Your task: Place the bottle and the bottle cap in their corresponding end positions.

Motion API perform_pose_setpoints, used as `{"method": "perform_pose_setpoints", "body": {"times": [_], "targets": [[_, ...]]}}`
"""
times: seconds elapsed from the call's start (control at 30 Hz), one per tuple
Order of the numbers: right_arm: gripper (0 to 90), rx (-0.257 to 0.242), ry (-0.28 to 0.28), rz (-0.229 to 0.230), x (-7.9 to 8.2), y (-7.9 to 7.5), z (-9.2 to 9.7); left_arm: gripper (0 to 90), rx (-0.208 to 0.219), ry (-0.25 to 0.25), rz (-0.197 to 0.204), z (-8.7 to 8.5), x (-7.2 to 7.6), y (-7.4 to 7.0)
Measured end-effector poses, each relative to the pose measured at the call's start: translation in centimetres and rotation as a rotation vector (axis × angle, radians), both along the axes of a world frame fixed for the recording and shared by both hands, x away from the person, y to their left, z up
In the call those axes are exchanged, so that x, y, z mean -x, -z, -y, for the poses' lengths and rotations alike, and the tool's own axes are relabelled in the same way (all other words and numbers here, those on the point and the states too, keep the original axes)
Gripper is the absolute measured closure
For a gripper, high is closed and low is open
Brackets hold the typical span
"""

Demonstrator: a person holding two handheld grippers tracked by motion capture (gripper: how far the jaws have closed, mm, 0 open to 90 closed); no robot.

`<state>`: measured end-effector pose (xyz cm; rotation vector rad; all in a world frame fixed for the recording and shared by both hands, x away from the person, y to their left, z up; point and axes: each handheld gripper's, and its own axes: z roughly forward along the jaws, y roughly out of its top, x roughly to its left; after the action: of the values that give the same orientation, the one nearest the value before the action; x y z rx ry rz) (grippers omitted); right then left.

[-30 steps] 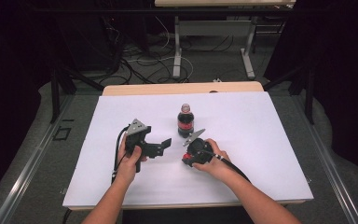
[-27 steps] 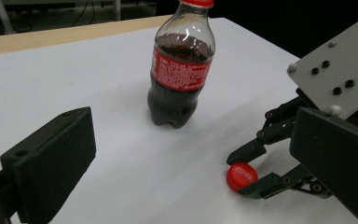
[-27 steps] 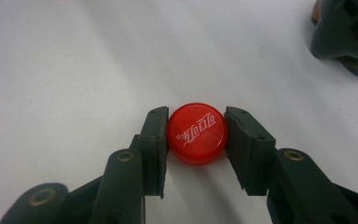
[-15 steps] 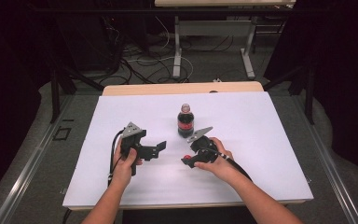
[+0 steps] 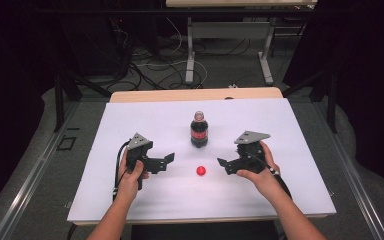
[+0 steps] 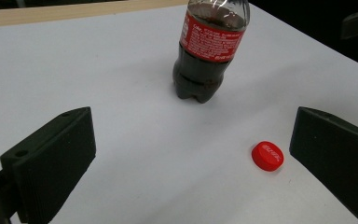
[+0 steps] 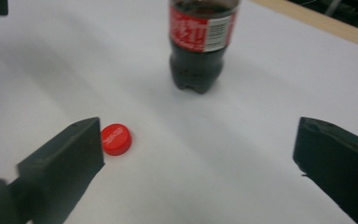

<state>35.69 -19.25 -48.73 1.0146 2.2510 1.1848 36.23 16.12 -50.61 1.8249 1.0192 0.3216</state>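
A cola bottle point(image 5: 199, 129) with a red label stands upright at the middle of the white table point(image 5: 290, 130). A red cap point(image 5: 201, 171) lies loose on the table in front of it, between the two grippers. My left gripper point(image 5: 164, 162) is open to the left of the cap, jaws pointing right. My right gripper point(image 5: 225, 166), to the cap's right, has just been opening and stands open with nothing between its jaws. The left gripper point(image 6: 191, 130) sees the bottle point(image 6: 209, 51) and the cap point(image 6: 267, 155). The right gripper point(image 7: 198, 140) has the cap point(image 7: 116, 138) beside its left jaw and the bottle point(image 7: 200, 46) ahead.
A wooden strip point(image 5: 195, 95) runs along the table's far edge. Beyond it are a dark floor with cables point(image 5: 145, 70) and the legs of another table point(image 5: 267, 55). White surface lies open to either side of the grippers.
The right gripper has opened and drawn back to the right, away from the bottle. The red cap now lies on the table where that gripper was. The left gripper has barely shifted.
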Motion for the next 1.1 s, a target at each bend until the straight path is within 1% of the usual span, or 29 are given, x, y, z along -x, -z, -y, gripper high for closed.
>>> {"method": "perform_pose_setpoints", "body": {"times": [0.03, 0.1, 0.13, 0.17, 0.2, 0.23, 0.27, 0.3, 0.33, 0.4, 0.47, 0.53, 0.57, 0.6, 0.67, 0.7, 0.73, 0.8, 0.83, 0.9, 0.93, 1.0, 1.07, 1.1], "targets": [[0.0, -0.003, 0.019, 0.018, 0.2, -0.1, 0.7, 0.7, -0.009, 0.003, 0.0, -0.2, 0.0, 0.0], [0.0, -0.025, 0.048, 0.028, 0.5, -0.2, 1.9, 0.7, -0.015, 0.005, 0.005, -0.4, 0.0, 0.0], [0.0, -0.031, 0.062, 0.03, 0.6, -0.2, 2.4, 0.7, -0.006, -0.003, -0.002, -0.4, 0.0, 0.0], [0.0, -0.033, 0.075, 0.032, 0.7, -0.3, 3.0, 0.7, -0.01, -0.002, 0.001, -0.6, -0.1, 0.1], [0.0, -0.034, 0.087, 0.039, 0.8, -0.2, 3.6, 0.7, -0.004, -0.008, -0.004, -0.6, -0.1, 0.1], [0.0, -0.033, 0.092, 0.042, 0.8, -0.1, 4.1, 0.7, -0.015, -0.007, -0.004, -0.7, -0.1, 0.2], [0.0, -0.044, 0.103, 0.041, 0.8, 0.2, 4.7, 0.7, -0.012, -0.007, -0.003, -0.7, -0.1, 0.2], [0.0, -0.04, 0.119, 0.042, 0.8, 0.4, 5.2, 0.7, -0.002, -0.012, -0.013, -0.7, -0.1, 0.3], [0.0, -0.033, 0.131, 0.039, 0.8, 0.6, 5.7, 0.7, -0.017, -0.007, -0.003, -0.8, -0.2, 0.4], [0.0, -0.055, 0.155, 0.026, 0.7, 1.3, 6.6, 0.7, -0.01, -0.012, -0.012, -0.9, -0.3, 0.6], [0.0, -0.069, 0.184, 0.015, 0.8, 1.9, 7.4, 0.7, -0.016, -0.01, -0.012, -1.0, -0.4, 0.7], [0.0, -0.091, 0.198, 0.005, 0.8, 2.5, 8.0, 0.7, -0.017, -0.015, -0.019, -1.2, -0.4, 0.9], [0.0, -0.094, 0.211, 0.008, 0.8, 2.7, 8.3, 0.7, -0.014, -0.017, -0.021, -1.2, -0.5, 1.0], [0.0, -0.096, 0.211, 0.002, 0.8, 2.9, 8.6, 0.7, -0.021, -0.018, -0.017, -1.4, -0.5, 1.1], [0.0, -0.109, 0.23, -0.003, 0.8, 3.3, 9.2, 0.7, -0.011, -0.029, -0.02, -1.6, -0.6, 1.2], [0.0, -0.116, 0.235, -0.006, 0.8, 3.6, 9.6, 0.7, -0.014, -0.029, -0.021, -1.7, -0.6, 1.3], [0.0, -0.12, 0.241, -0.008, 0.8, 3.8, 9.9, 0.7, 0.005, -0.041, -0.031, -1.8, -0.6, 1.4], [0.0, -0.124, 0.273, -0.01, 0.9, 4.3, 10.5, 0.7, 0.007, -0.048, -0.036, -2.0, -0.7, 1.6], [0.0, -0.129, 0.278, -0.016, 0.9, 4.6, 10.7, 0.7, 0.004, -0.047, -0.037, -2.1, -0.7, 1.6], [0.0, -0.119, 0.307, -0.008, 0.7, 5.2, 11.1, 0.7, 0.008, -0.057, -0.037, -2.3, -0.8, 1.8], [0.0, -0.115, 0.321, -0.025, 0.7, 5.4, 11.4, 0.7, 0.008, -0.056, -0.035, -2.4, -0.9, 1.8], [0.0, -0.12, 0.343, -0.026, 0.6, 5.8, 11.7, 0.7, 0.009, -0.061, -0.037, -2.6, -0.9, 1.9], [0.0, -0.12, 0.353, -0.022, 0.4, 6.2, 12.1, 0.7, 0.008, -0.061, -0.042, -2.7, -1.0, 2.0], [0.0, -0.127, 0.362, -0.028, 0.4, 6.3, 12.2, 0.7, 0.005, -0.065, -0.044, -2.8, -1.0, 2.1]]}}
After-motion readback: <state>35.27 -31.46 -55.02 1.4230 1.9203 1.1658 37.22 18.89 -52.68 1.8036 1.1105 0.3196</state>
